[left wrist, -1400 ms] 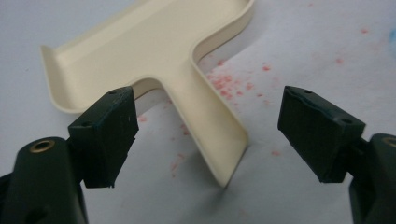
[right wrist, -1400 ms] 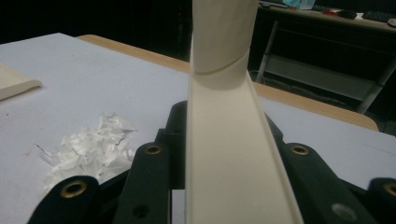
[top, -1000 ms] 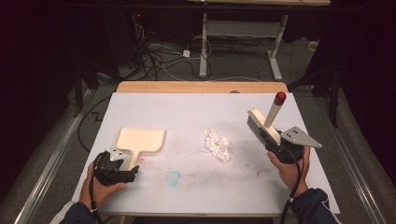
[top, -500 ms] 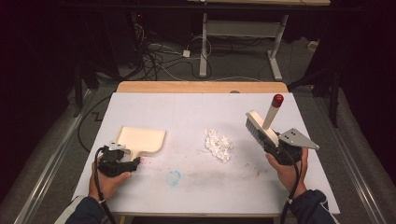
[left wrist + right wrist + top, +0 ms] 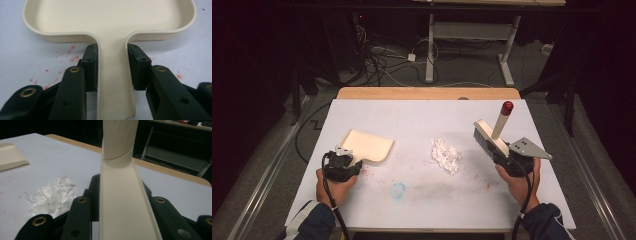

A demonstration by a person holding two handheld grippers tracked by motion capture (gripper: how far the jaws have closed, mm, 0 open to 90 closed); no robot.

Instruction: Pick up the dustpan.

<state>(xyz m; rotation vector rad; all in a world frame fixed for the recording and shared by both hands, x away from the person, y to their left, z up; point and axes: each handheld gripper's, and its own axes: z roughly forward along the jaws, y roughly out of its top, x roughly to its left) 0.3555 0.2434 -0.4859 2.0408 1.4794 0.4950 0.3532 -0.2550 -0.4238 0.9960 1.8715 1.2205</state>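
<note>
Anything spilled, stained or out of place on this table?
Yes. A loose pile of white paper scraps lies on the table between the dustpan and the brush. The white cover also carries red specks near the dustpan handle and a faint blue smudge.

No legible text, labels, brands, numbers or signs anywhere. Cream plastic dustpan [image 5: 110, 22], cream hand brush with red-tipped handle [image 5: 492, 135], white-topped desk [image 5: 422, 120]: all unmarked.
</note>
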